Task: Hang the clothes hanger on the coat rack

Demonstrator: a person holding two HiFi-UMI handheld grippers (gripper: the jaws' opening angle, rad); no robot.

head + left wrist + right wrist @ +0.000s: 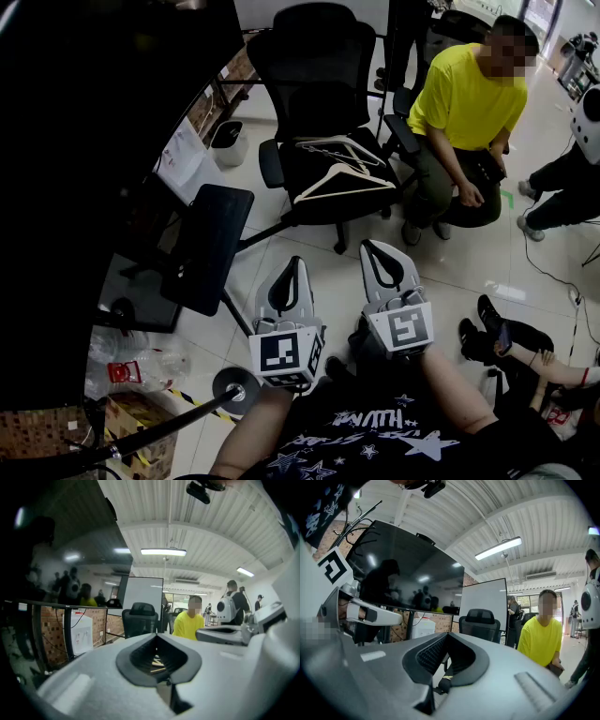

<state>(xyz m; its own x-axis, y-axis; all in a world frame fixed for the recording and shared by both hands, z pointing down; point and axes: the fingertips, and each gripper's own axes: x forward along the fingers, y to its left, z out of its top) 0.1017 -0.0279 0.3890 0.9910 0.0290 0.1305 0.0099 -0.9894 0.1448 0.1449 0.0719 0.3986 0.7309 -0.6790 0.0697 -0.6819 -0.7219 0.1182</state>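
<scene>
Several pale clothes hangers (342, 174) lie stacked on the seat of a black office chair (319, 56) straight ahead. The coat rack's round black base (234, 384) stands on the floor at my lower left, and its pole (159, 427) rises toward me. Its thin hooks (361, 513) show at the top left of the right gripper view. My left gripper (294, 264) and right gripper (367, 247) are side by side close to my body, pointing at the chair and well short of it. Both are shut with nothing held. The hangers (157, 662) show through the left jaw loop.
A big black screen (94, 141) on a stand fills the left side, with a black panel (208, 244) jutting out beside it. A person in a yellow shirt (469, 103) sits right of the chair. Another person's legs (562, 187), black shoes (487, 333) and cables lie at the right.
</scene>
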